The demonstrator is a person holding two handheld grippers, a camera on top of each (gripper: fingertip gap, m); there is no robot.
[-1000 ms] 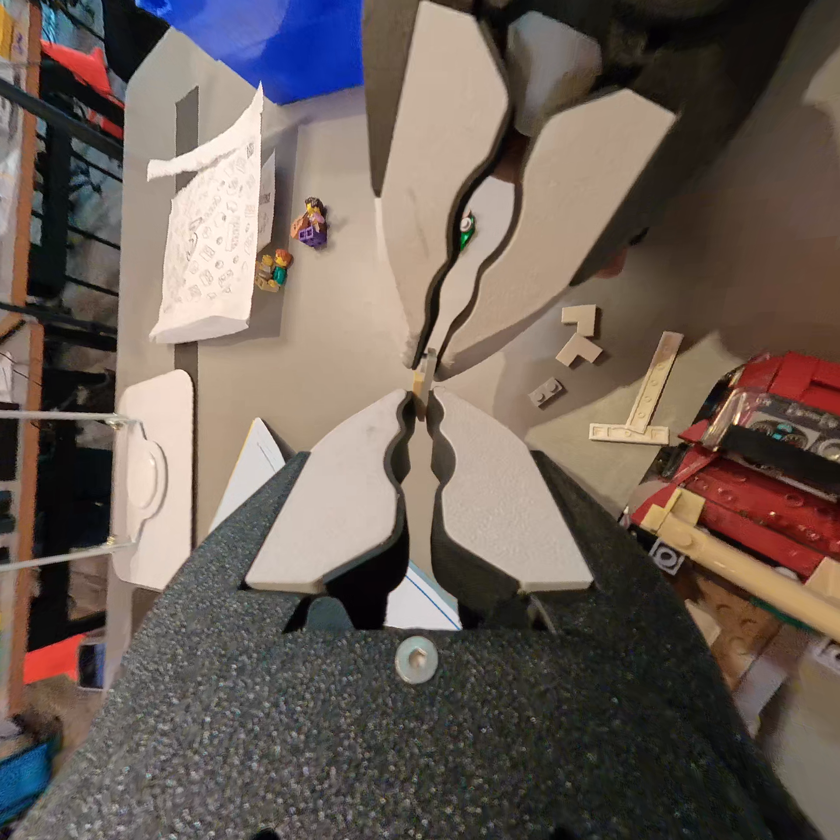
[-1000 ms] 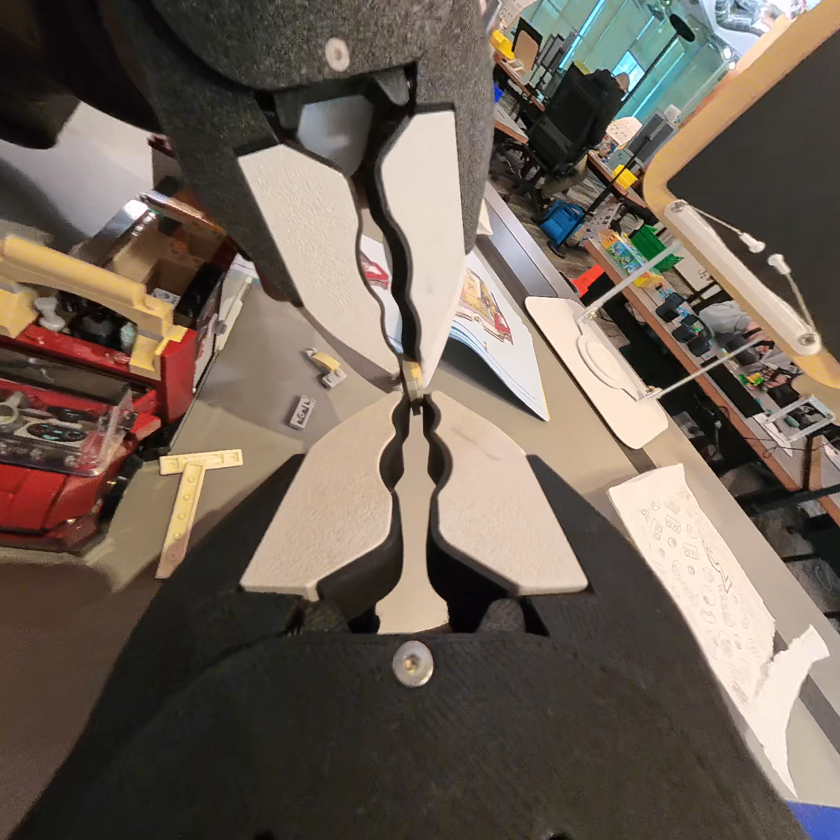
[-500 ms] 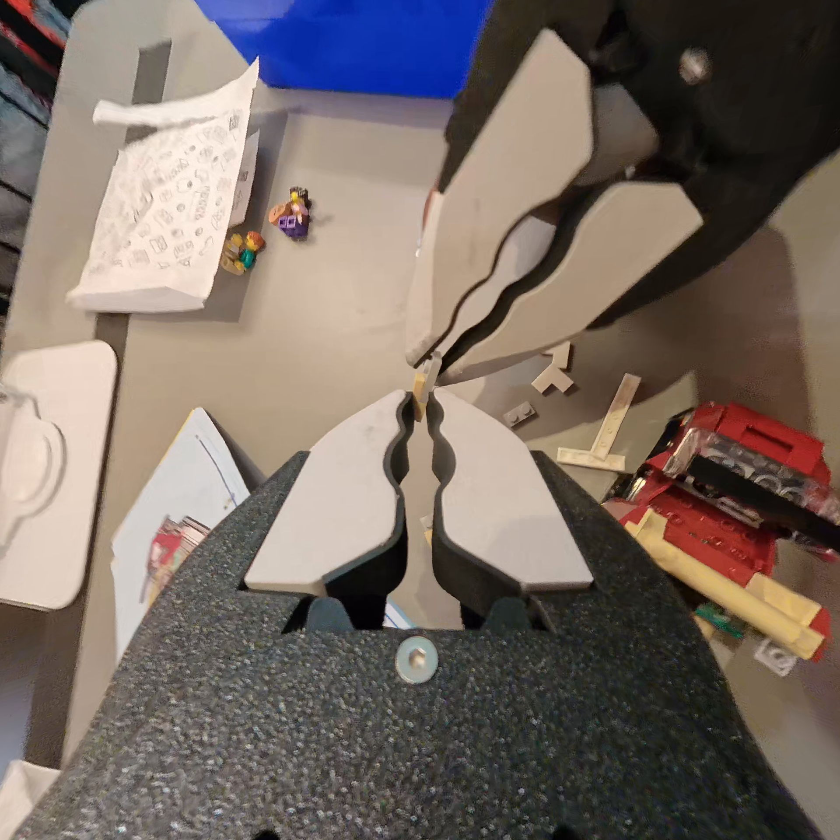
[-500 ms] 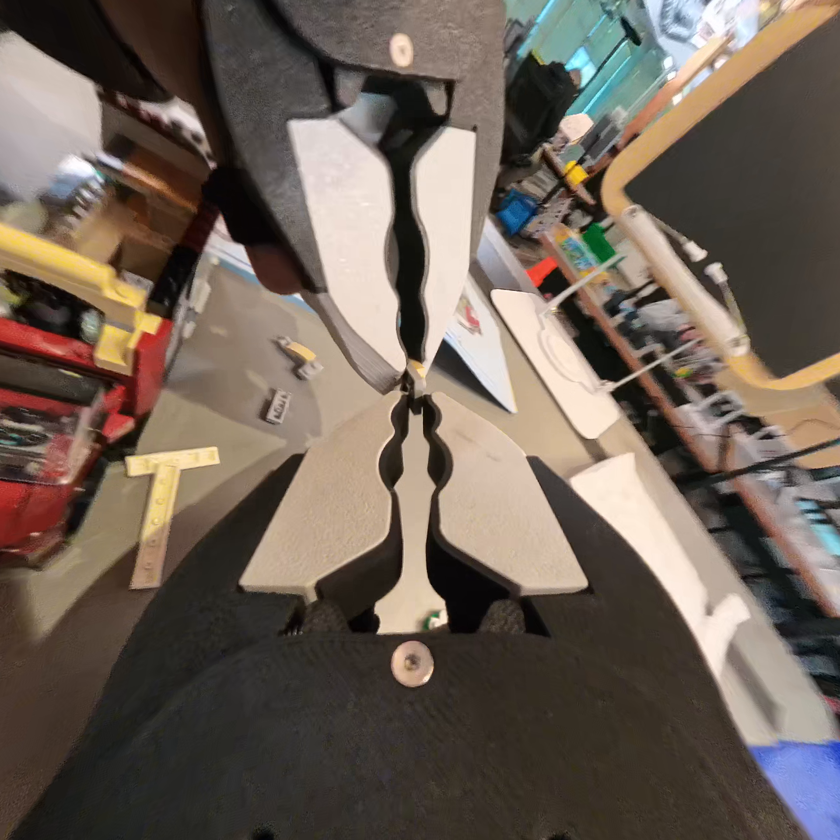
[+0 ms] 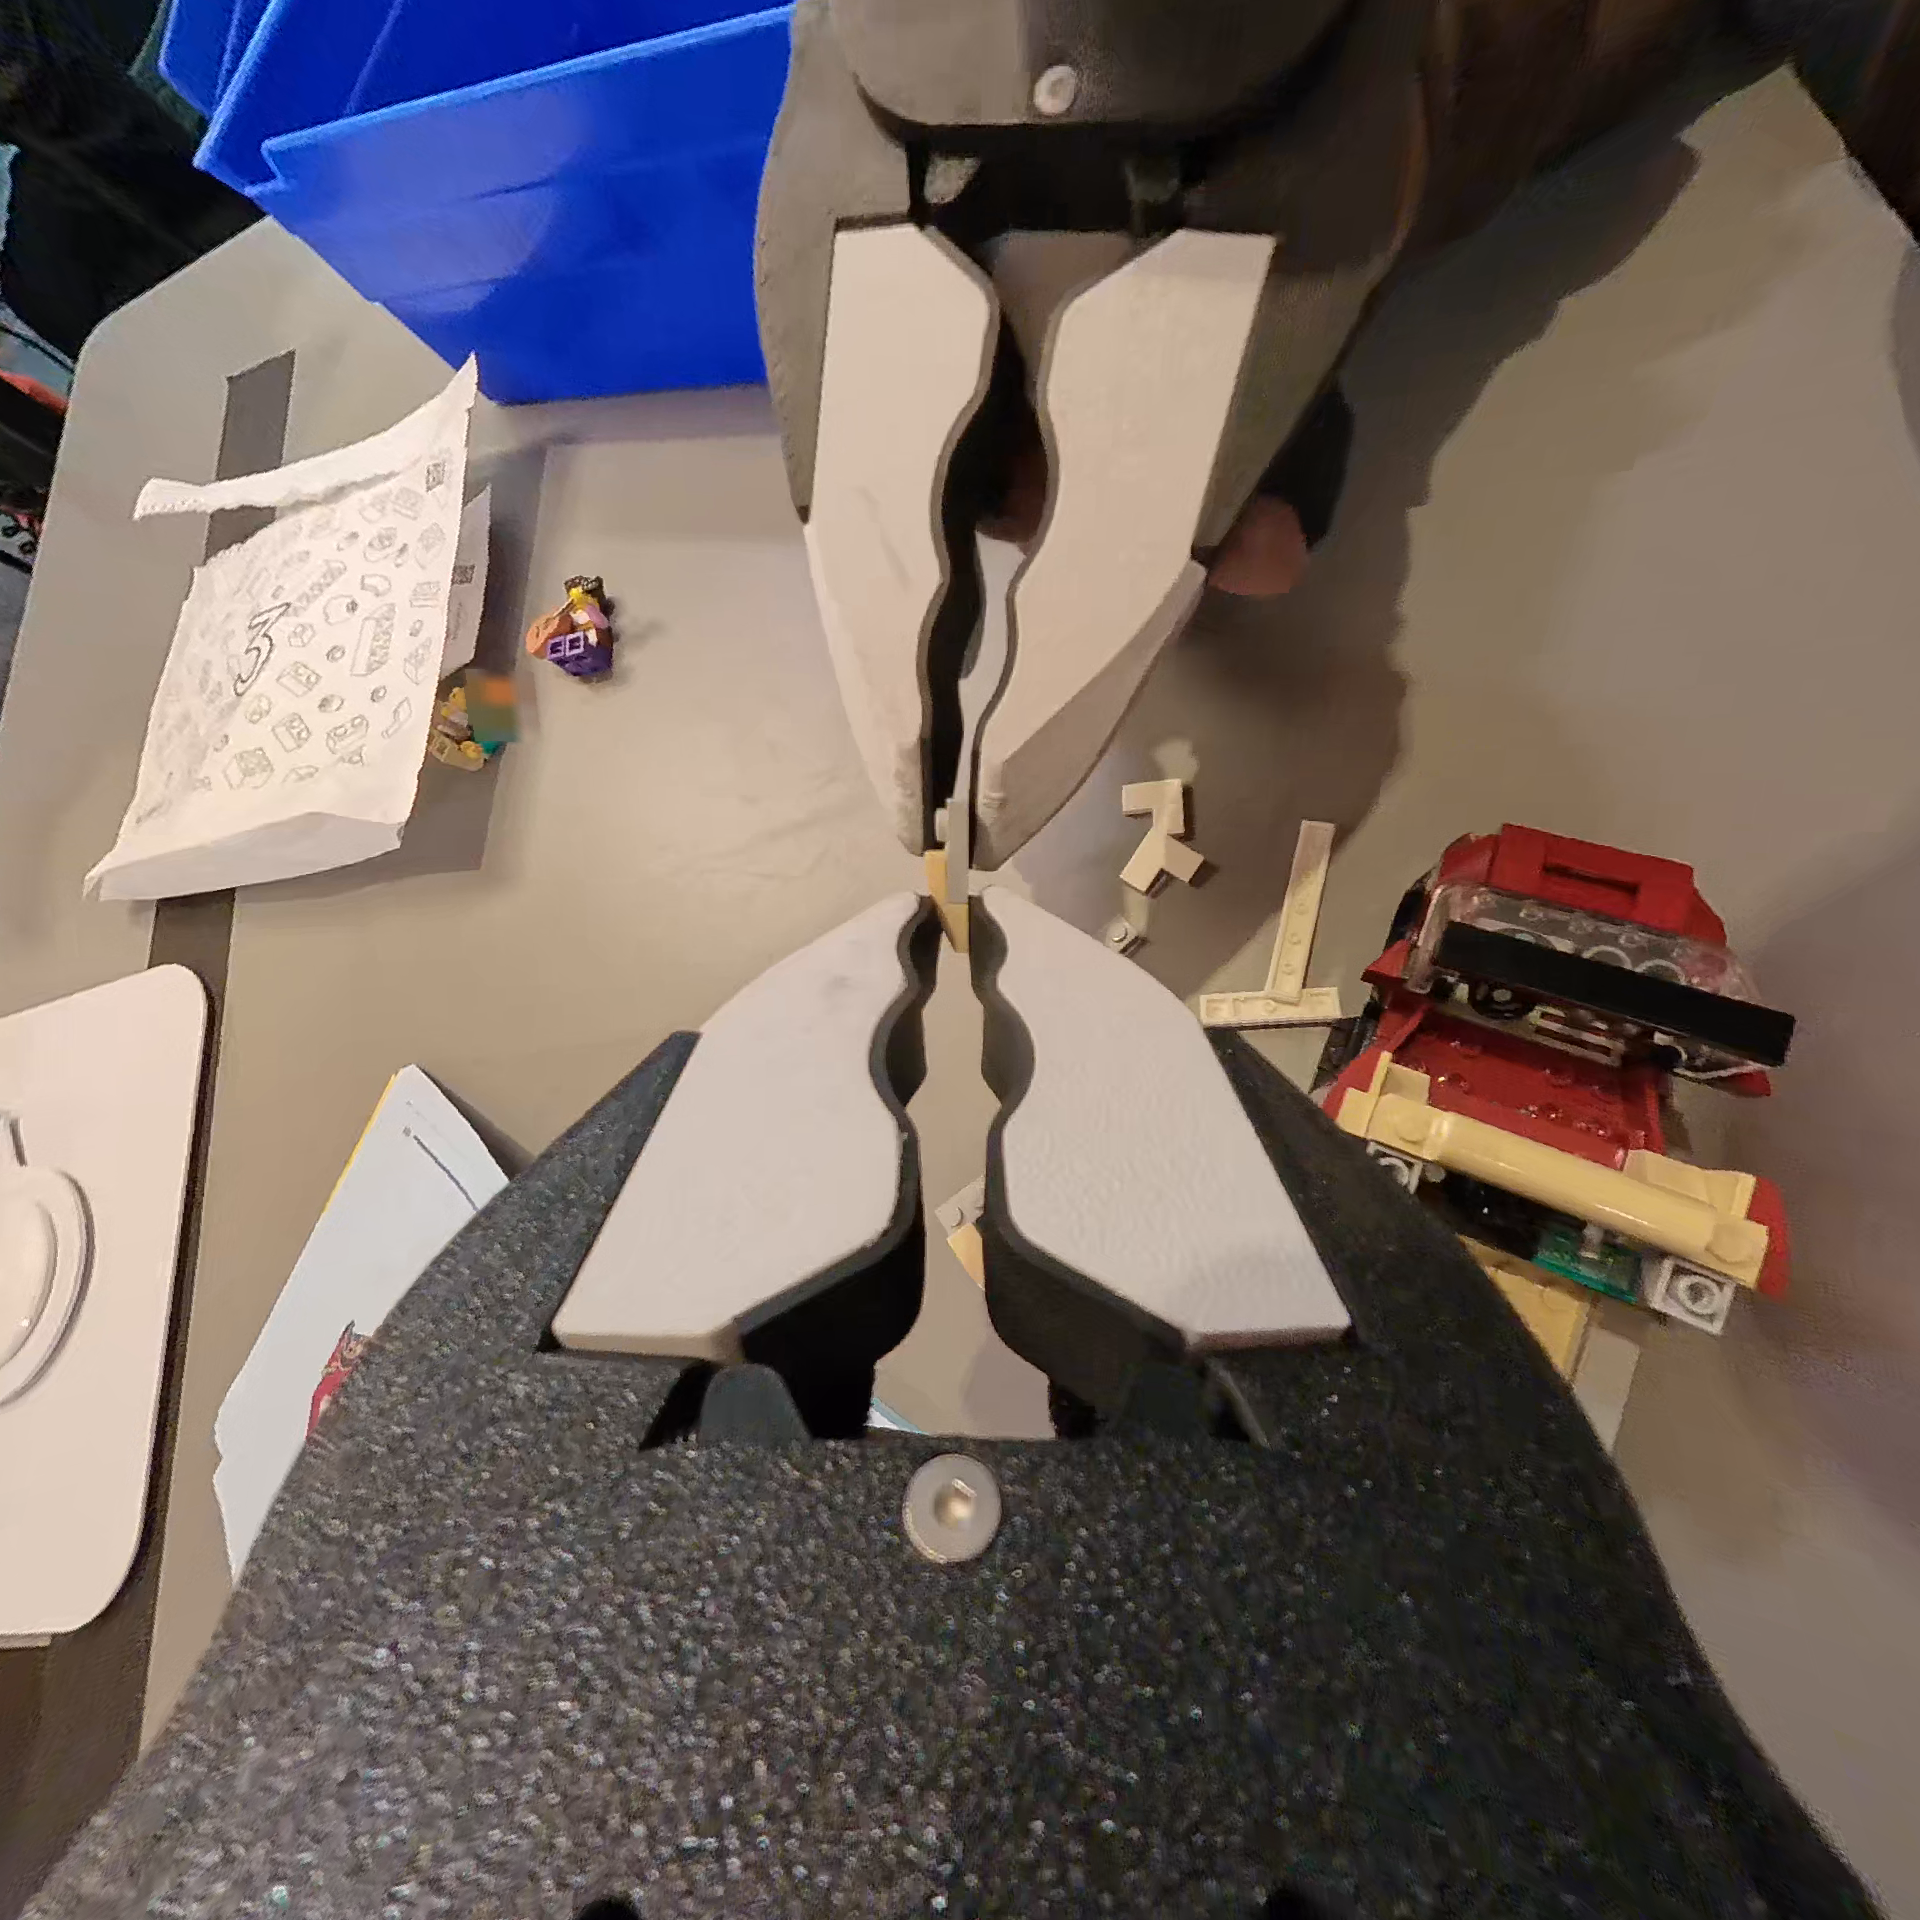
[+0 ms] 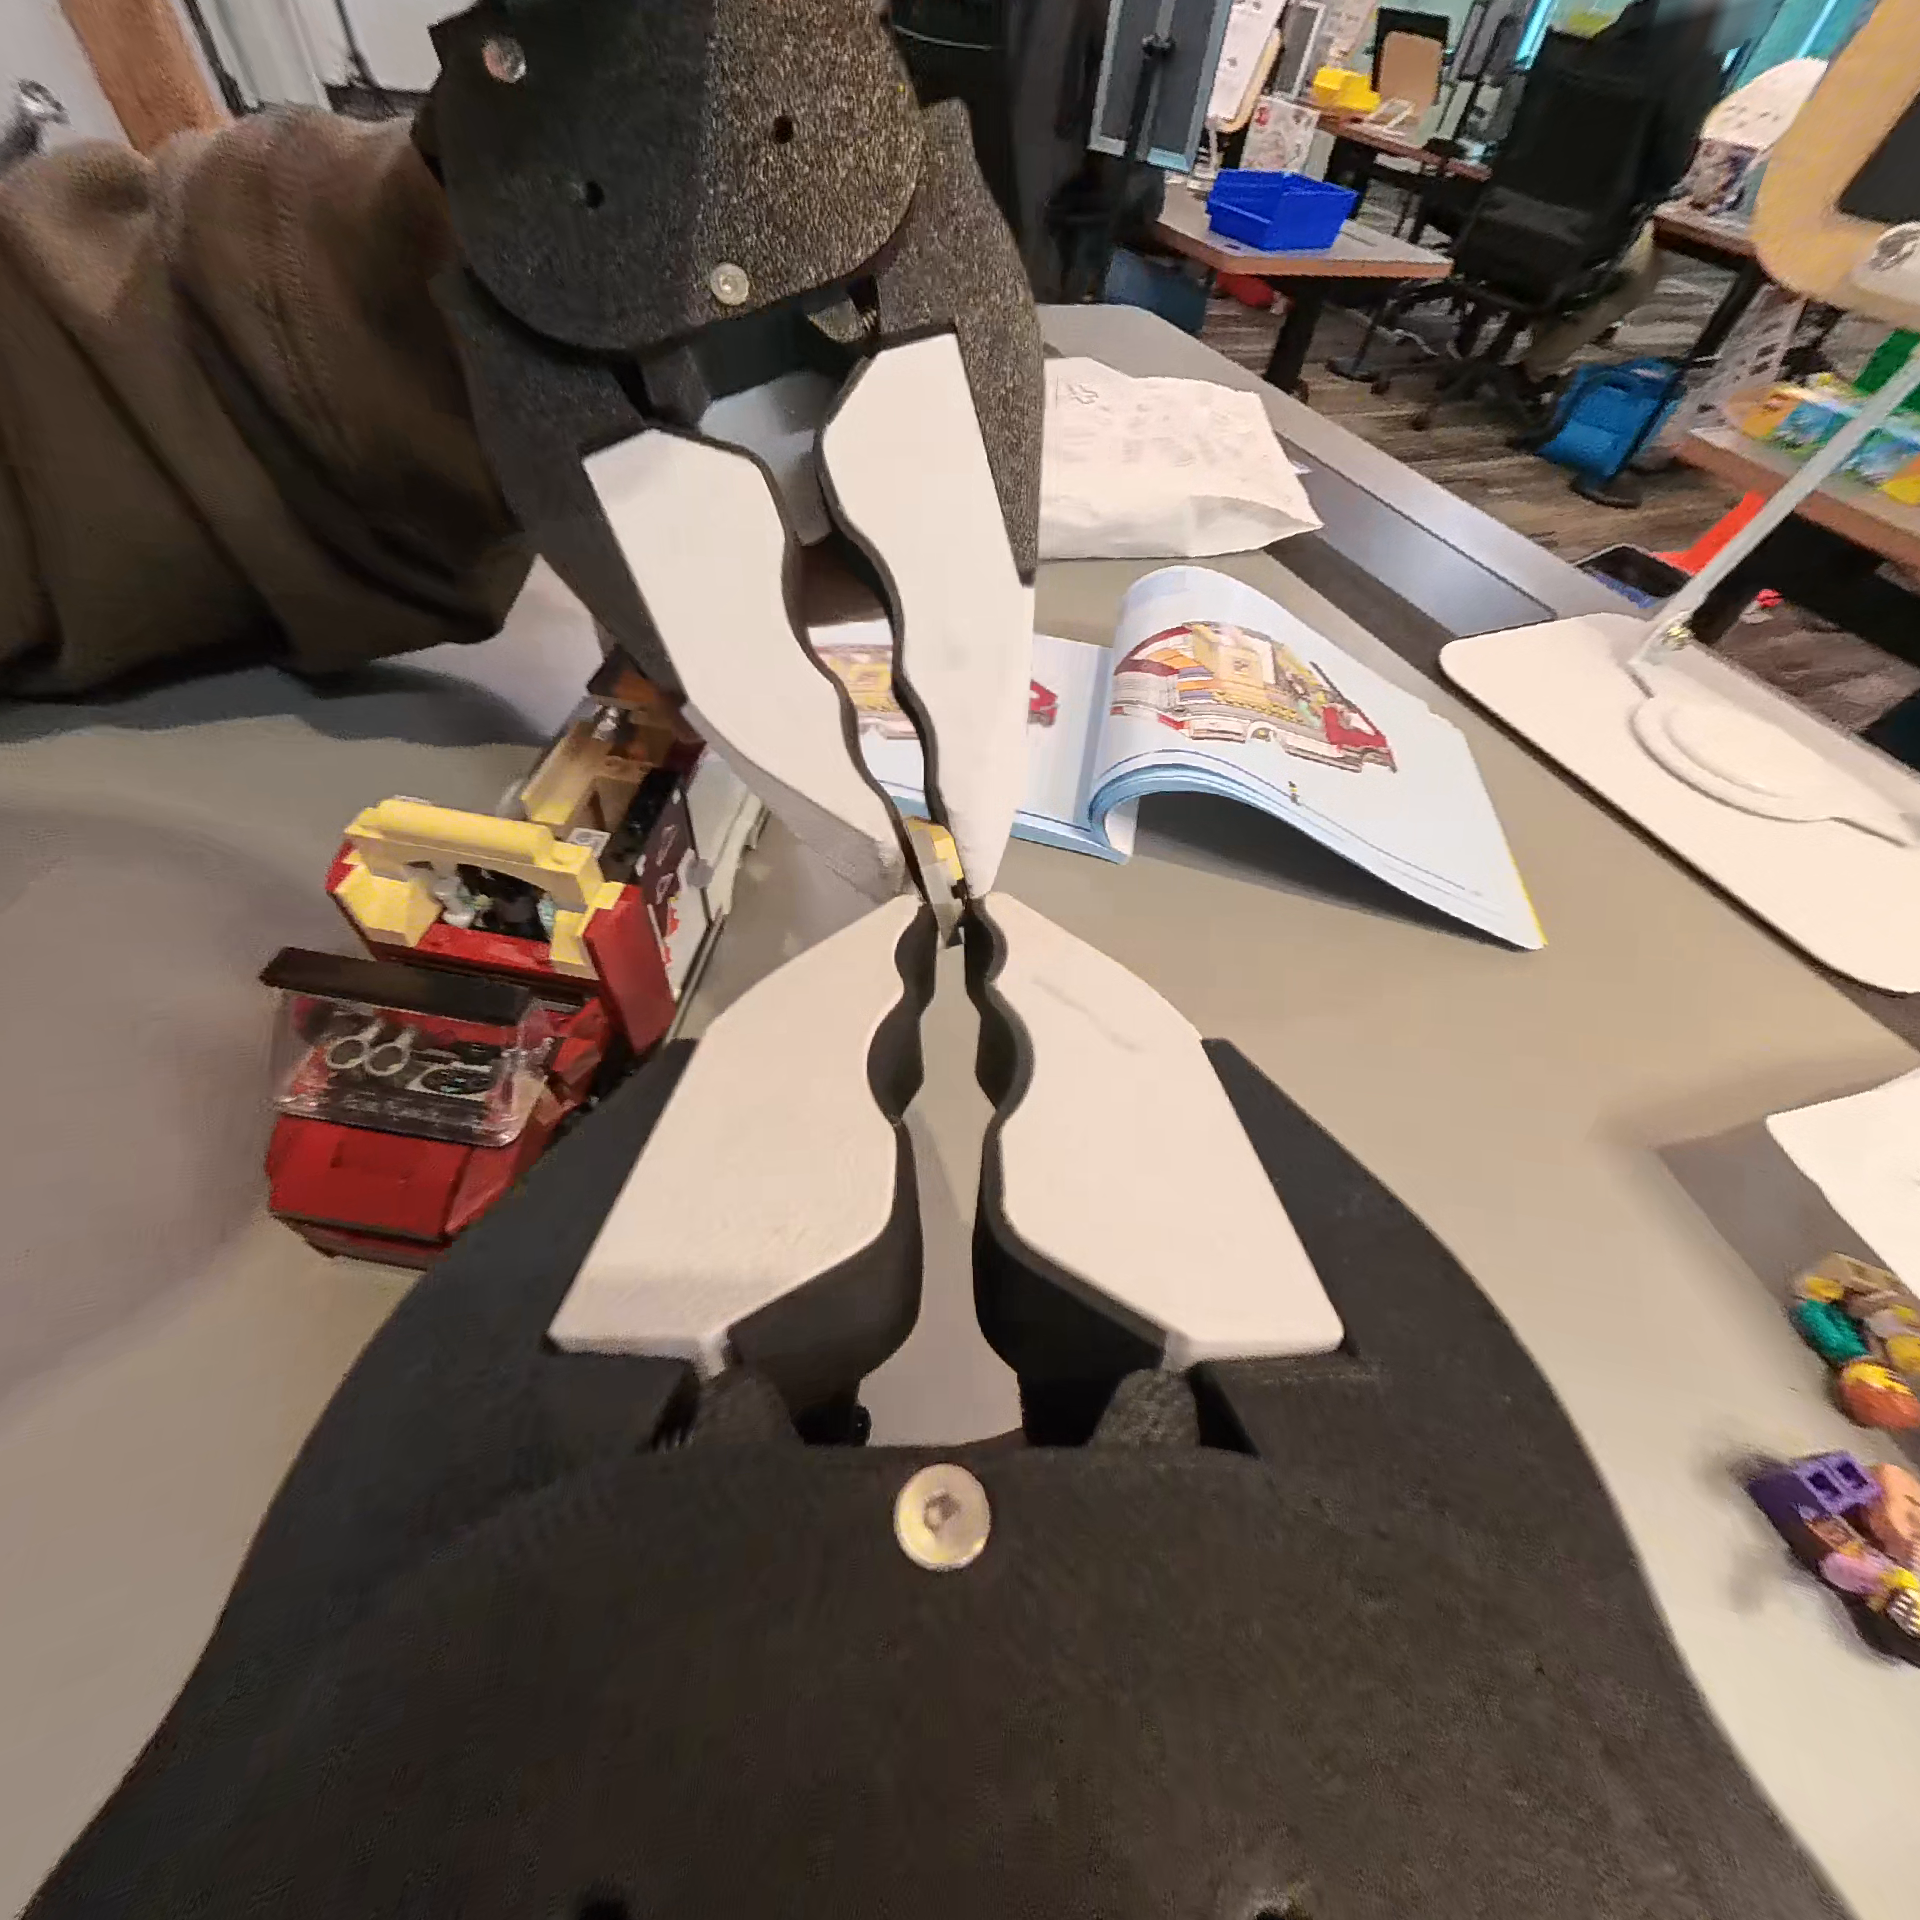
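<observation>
My left gripper [image 5: 951, 916] is shut on a small tan brick piece [image 5: 956, 923], pinched at the very fingertips. My right gripper [image 6: 951, 920] is shut on a small grey plate [image 6: 943, 902]. The two grippers meet tip to tip above the grey table [image 5: 675, 831]. The grey plate [image 5: 954, 847] lies flat against the tan piece, overlapping it. In the right wrist view the tan piece [image 6: 932, 844] sits between the left gripper's tips. In the left wrist view the right gripper [image 5: 951, 831] comes straight down from the top.
A red and tan brick-built vehicle [image 5: 1558, 1049] stands at the right. Loose tan plates [image 5: 1294, 935] and L pieces [image 5: 1158, 831] lie beside it. A paper bag [image 5: 291, 686], two minifigures [image 5: 577, 634], a blue bin [image 5: 520, 208], an open booklet [image 6: 1299, 748] and a white lamp base [image 6: 1714, 779] surround the middle. My left and right fingertips are right by each other.
Both grippers have swung and turned together while staying tip to tip. The right gripper now faces the left one head on instead of at a slant. Both pieces stay pinched.
</observation>
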